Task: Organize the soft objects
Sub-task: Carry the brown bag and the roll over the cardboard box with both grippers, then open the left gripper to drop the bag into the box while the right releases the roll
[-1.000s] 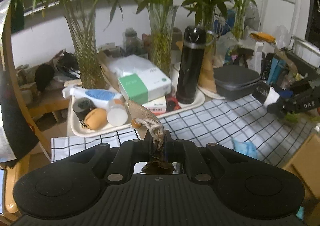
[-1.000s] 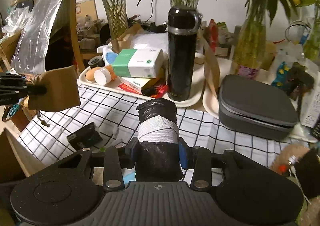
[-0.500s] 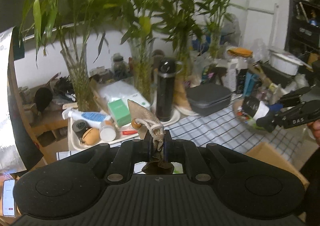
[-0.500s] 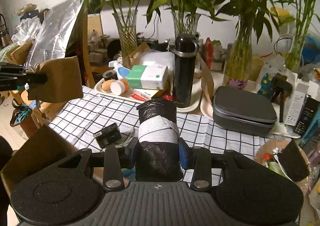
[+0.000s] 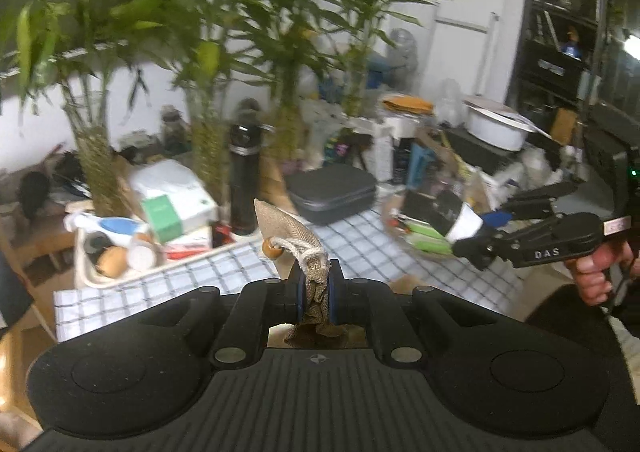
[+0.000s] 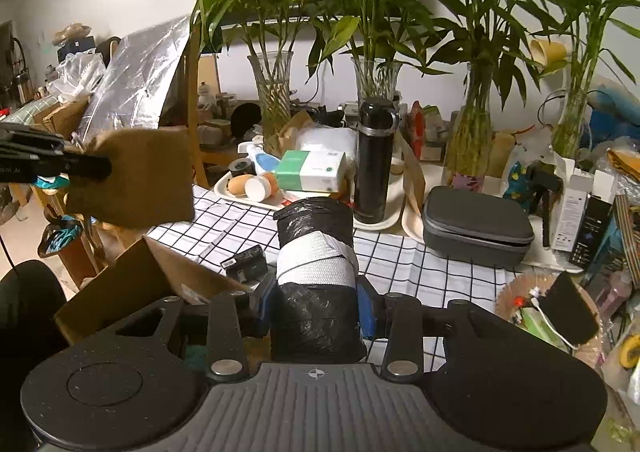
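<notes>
My left gripper [image 5: 316, 292] is shut on a tan burlap drawstring pouch [image 5: 298, 236] and holds it in the air, back from the checked tablecloth [image 5: 360, 244]. The pouch [image 6: 136, 176] and the left gripper [image 6: 92, 166] also show at the left of the right wrist view. My right gripper [image 6: 316, 308] is shut on a roll of black bin bags with a white paper band [image 6: 316, 256], held above the table's near edge. The roll [image 5: 452, 216] and the right gripper [image 5: 480, 240] show at the right of the left wrist view.
An open cardboard box [image 6: 136, 284] sits at the table's near left corner. A small black device [image 6: 246, 262] lies on the cloth. A white tray [image 6: 236, 198] holds boxes and jars beside a black flask [image 6: 374, 160]. A grey case [image 6: 476, 228], plant vases and a cluttered basket [image 6: 548, 308] stand around.
Both grippers have pulled back and up from the table with their loads, so more of the room shows. The cardboard box has come into the right wrist view.
</notes>
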A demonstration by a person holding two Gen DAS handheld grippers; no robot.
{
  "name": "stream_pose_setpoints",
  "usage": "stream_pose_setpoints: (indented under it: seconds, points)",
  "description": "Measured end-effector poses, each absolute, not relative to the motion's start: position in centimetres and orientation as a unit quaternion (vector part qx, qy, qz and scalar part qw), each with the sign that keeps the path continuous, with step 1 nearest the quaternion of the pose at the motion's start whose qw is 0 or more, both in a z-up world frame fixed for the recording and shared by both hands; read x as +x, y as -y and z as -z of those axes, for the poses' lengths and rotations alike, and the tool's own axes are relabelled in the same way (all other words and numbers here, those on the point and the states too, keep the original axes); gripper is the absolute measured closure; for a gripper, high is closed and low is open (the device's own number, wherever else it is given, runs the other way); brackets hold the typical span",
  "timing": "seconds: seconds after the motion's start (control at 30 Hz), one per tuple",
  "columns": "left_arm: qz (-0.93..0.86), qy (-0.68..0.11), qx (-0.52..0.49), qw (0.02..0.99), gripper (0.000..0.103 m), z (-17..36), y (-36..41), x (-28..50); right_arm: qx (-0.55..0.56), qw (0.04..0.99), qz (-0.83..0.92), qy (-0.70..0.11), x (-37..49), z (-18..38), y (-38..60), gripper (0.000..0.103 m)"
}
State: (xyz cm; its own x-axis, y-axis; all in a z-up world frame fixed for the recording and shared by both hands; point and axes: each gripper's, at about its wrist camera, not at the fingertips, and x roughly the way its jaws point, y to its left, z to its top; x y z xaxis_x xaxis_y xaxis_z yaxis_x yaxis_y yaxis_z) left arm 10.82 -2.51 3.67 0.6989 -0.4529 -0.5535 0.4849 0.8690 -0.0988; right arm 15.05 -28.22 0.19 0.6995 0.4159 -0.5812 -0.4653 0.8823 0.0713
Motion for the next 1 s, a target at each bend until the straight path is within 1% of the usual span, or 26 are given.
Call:
stream_pose_setpoints:
  seconds: [0.27, 0.33, 0.37, 0.43, 0.47, 0.6, 1.0]
  points:
    - [0.318, -0.364, -0.036, 0.875, 0.092, -0.7, 5.6, 11.9, -0.031, 0.925, -0.234, -0.297, 12.2, -1.1, 30.1, 0.059]
    - [0.34, -0.391, -0.059, 0.853, 0.089, 0.5, 6.1, 12.5, -0.025, 0.926, -0.233, -0.295, 11.7, -1.2, 30.6, 0.06]
    - [0.346, -0.407, -0.064, 0.843, 0.084, 1.3, 6.4, 13.0, -0.023, 0.927, -0.233, -0.294, 11.5, -1.3, 30.7, 0.06]
    - [0.336, -0.434, -0.062, 0.834, 0.059, 2.6, 6.7, 13.7, -0.023, 0.927, -0.232, -0.294, 11.1, -1.3, 30.9, 0.059]
    - [0.327, -0.442, -0.061, 0.833, 0.054, 2.9, 6.7, 13.9, -0.023, 0.927, -0.231, -0.294, 11.0, -1.3, 31.0, 0.059]
    - [0.307, -0.441, -0.049, 0.842, 0.053, 3.2, 5.8, 13.4, -0.023, 0.926, -0.231, -0.299, 10.6, -0.9, 31.1, 0.059]
    - [0.242, -0.405, 0.013, 0.882, 0.052, 1.3, 3.1, 11.3, -0.023, 0.917, -0.238, -0.321, 10.1, 0.8, 29.4, 0.059]
